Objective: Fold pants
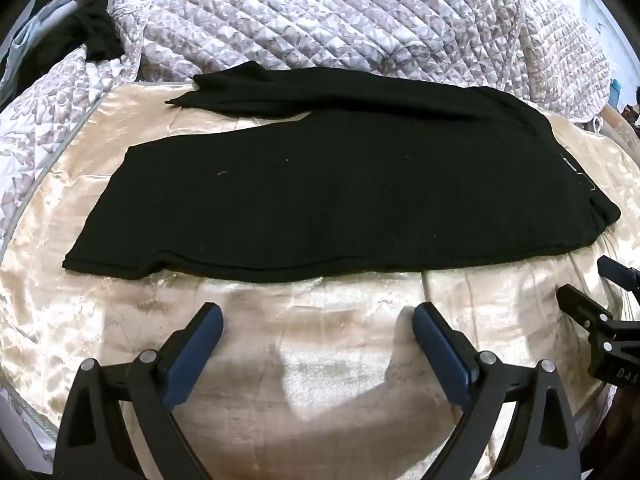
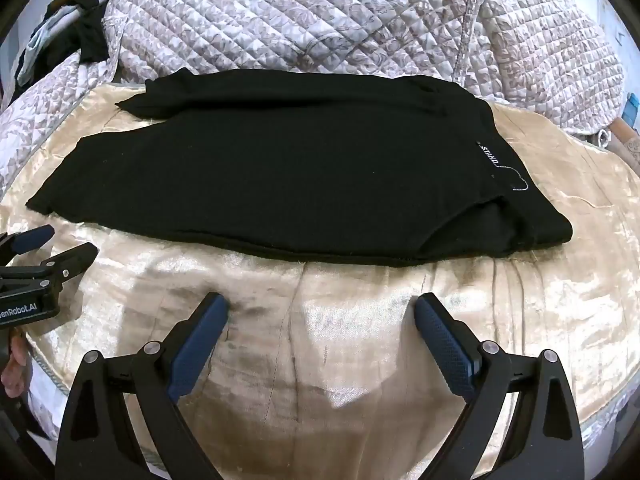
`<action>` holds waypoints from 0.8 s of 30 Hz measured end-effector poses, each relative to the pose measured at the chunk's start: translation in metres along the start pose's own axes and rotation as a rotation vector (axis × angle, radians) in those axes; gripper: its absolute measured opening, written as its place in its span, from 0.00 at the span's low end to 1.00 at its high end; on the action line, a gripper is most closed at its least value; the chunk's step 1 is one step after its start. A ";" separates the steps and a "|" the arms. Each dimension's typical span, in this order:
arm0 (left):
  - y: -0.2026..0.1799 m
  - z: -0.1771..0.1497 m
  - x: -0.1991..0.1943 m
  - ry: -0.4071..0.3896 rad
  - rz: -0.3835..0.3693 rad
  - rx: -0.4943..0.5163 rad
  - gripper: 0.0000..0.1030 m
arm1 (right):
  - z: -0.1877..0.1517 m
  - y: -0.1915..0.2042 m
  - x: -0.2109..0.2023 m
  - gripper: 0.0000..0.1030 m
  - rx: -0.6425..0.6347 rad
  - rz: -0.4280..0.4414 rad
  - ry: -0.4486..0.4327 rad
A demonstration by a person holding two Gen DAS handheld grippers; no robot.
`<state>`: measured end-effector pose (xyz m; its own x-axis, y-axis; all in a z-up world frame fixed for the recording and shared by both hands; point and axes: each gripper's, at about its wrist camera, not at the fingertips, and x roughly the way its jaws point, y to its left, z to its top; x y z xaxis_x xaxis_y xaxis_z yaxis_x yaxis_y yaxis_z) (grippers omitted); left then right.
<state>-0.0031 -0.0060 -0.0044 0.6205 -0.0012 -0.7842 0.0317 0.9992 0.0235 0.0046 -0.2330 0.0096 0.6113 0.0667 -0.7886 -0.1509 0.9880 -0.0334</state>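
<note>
Here, one pair of pants [image 1: 340,200], two grippers, one sheet [image 1: 328,368] and one quilt [image 1: 320,16] are in view. The pants are black knit, spread flat across the cream sheet, two legs pointing left and diverging at the hems, waist at the right. A small label [image 2: 489,155] and a loose white thread sit near the waist. The left gripper [image 1: 318,320] has both blue pads set wide apart, holding nothing. The right gripper [image 2: 321,310] is likewise wide and holds nothing. The pants lie just beyond both sets of fingertips, apart from them, with bare sheet between. The quilt is bunched behind the pants.
</note>
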 end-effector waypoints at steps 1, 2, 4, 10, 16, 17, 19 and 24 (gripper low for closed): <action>0.000 0.000 0.000 -0.001 -0.001 0.002 0.95 | 0.000 0.000 0.000 0.93 0.001 0.001 0.000; 0.000 -0.001 0.000 -0.002 -0.002 0.003 0.95 | 0.000 0.000 0.000 0.93 -0.001 -0.001 0.000; 0.000 -0.001 -0.001 -0.003 -0.003 0.005 0.95 | 0.000 0.000 0.000 0.93 0.000 0.000 0.001; -0.001 -0.001 -0.001 -0.002 -0.004 0.006 0.95 | 0.000 0.000 0.000 0.93 -0.001 -0.001 0.003; -0.001 0.001 -0.002 -0.002 -0.007 0.007 0.95 | 0.000 0.002 -0.001 0.93 -0.001 -0.002 0.005; -0.001 0.000 -0.002 -0.004 -0.007 0.007 0.95 | 0.000 0.002 -0.002 0.93 -0.001 -0.003 0.006; -0.001 0.001 -0.003 -0.005 -0.008 0.009 0.95 | 0.000 0.003 -0.002 0.93 -0.001 -0.003 0.006; -0.001 0.001 -0.004 -0.007 -0.009 0.011 0.96 | 0.000 0.000 0.002 0.93 -0.001 -0.004 0.008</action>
<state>-0.0043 -0.0067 -0.0009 0.6253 -0.0103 -0.7803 0.0457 0.9987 0.0234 0.0056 -0.2328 0.0077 0.6053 0.0615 -0.7936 -0.1491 0.9881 -0.0371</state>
